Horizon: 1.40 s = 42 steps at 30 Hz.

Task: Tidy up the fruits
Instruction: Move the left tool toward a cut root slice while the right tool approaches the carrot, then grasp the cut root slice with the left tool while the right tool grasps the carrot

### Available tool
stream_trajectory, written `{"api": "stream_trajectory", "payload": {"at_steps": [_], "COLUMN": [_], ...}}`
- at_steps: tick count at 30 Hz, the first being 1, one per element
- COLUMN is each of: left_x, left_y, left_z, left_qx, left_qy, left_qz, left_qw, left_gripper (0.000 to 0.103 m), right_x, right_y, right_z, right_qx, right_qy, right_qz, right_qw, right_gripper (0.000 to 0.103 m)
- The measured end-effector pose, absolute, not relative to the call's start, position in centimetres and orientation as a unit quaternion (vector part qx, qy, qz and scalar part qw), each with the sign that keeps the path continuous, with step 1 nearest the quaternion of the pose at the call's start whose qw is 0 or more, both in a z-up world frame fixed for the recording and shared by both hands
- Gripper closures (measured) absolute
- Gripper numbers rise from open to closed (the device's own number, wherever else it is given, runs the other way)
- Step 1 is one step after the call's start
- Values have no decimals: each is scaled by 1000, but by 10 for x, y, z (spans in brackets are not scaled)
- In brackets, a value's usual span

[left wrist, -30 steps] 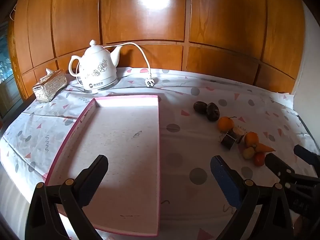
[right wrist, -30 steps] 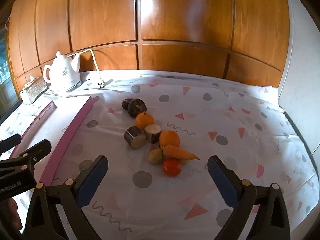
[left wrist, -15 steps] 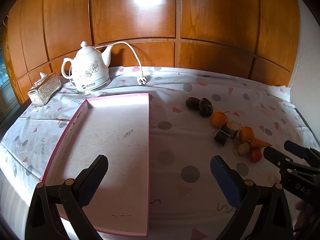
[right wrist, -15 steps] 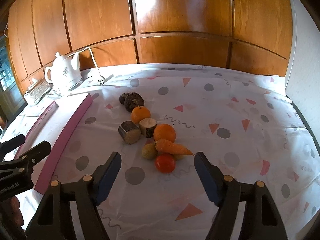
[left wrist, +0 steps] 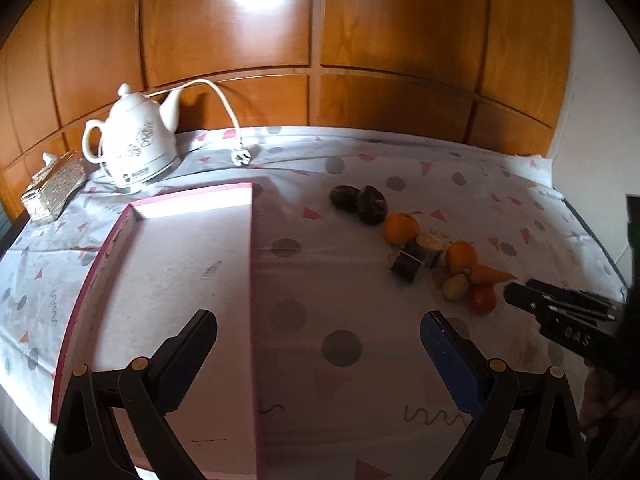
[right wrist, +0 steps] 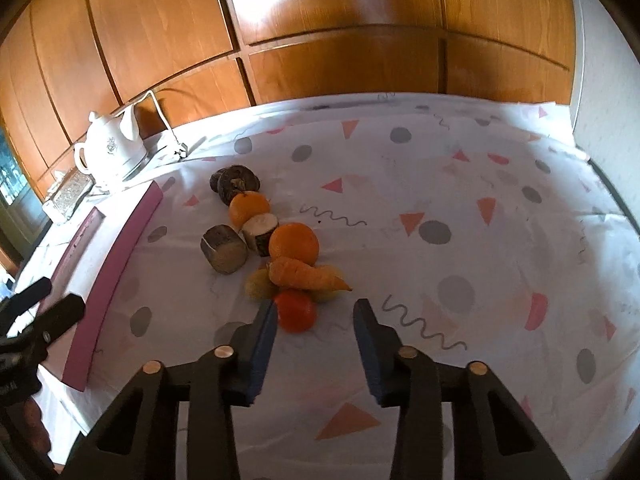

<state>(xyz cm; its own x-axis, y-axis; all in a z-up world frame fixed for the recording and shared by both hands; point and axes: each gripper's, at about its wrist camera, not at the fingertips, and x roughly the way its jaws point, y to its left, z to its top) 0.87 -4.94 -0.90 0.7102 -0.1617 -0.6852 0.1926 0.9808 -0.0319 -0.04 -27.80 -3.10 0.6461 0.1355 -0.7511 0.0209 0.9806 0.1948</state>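
A row of produce lies on the patterned tablecloth: two dark fruits (right wrist: 236,180), an orange (right wrist: 249,208), two cut brown pieces (right wrist: 224,248), a second orange (right wrist: 294,242), a carrot (right wrist: 306,276), a yellowish fruit (right wrist: 258,285) and a red tomato (right wrist: 296,309). My right gripper (right wrist: 316,322) is open, its fingertips just short of the tomato, which sits toward the left finger. My left gripper (left wrist: 320,344) is open and empty over the right edge of the pink tray (left wrist: 253,264). The produce also shows in the left wrist view (left wrist: 400,228), with the right gripper (left wrist: 560,312) beside it.
A white kettle (left wrist: 134,152) with its cord and plug (left wrist: 241,158) stands at the back left, beside a patterned tissue box (left wrist: 54,188). Wooden wall panels run behind the table. A white wall (right wrist: 608,92) bounds the right side.
My right gripper has moved forward and down toward the tomato and its jaws have narrowed. My left gripper has shifted slightly right and stays open.
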Motion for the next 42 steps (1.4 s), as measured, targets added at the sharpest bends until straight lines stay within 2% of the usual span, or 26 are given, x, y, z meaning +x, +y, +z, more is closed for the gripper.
{"api": "stream_trajectory", "payload": {"at_steps": [2, 7, 13, 23, 24, 35, 36, 37, 38, 42], "left_x": [10, 18, 31, 56, 60, 104, 106, 108, 110, 104], "left_y": [-53, -61, -73, -99, -102, -135, -136, -137, -137, -130], "left_z": [-11, -17, -27, -35, -36, -49, -51, -54, -57, -59], "left_qx": [25, 22, 18, 28, 28, 49, 50, 46, 39, 27], "left_qy": [374, 395, 417, 425, 428, 428, 429, 432, 441, 440], "left_qz": [-106, -130, -148, -167, -170, -198, -199, -204, -212, -209], "left_qw": [921, 909, 897, 889, 887, 881, 880, 877, 871, 873], "left_gripper": [8, 22, 28, 28, 28, 32, 42, 69, 73, 75], "right_x": [3, 4, 6, 46, 45, 40, 39, 37, 36, 36], "right_y": [-275, -272, -268, -248, -248, -282, -285, -291, -294, -310], "right_z": [-33, -38, -16, -35, -35, -34, -34, -34, -34, -43], "right_qx": [83, 87, -3, -77, -75, 18, 30, 43, 48, 69], "right_qy": [432, 434, 416, 426, 423, 423, 422, 422, 423, 431], "right_qz": [39, 68, 95, 155, 157, 148, 147, 145, 140, 118], "right_qw": [897, 894, 904, 888, 889, 894, 894, 894, 894, 892], "right_gripper": [69, 69, 69, 70, 75, 78, 78, 78, 78, 79]}}
